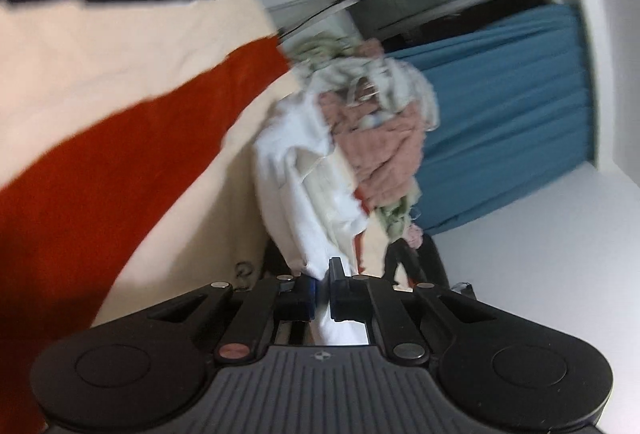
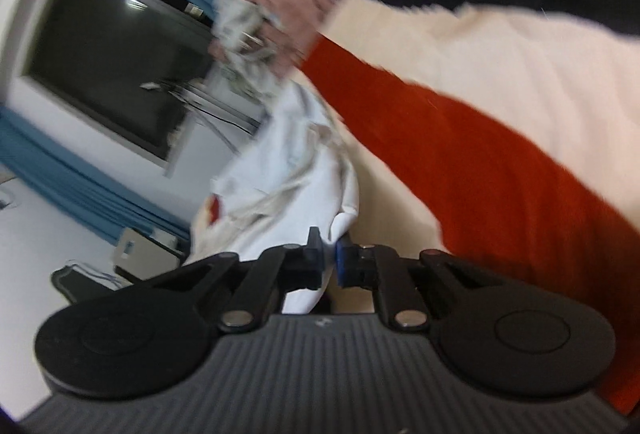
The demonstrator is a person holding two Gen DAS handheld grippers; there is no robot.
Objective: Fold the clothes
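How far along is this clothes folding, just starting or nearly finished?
Just starting, it seems. Done: no folded piece shows in either view. In hand: the left gripper and right gripper are each shut on the white garment, picked from the heap. Left: folding it, then the pink garment and others still crumpled on the striped blanket.

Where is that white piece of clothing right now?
The white garment is pinched in both grippers, left gripper and right gripper. In both wrist views it hangs mid-frame, beside the pink garment, against the striped blanket.
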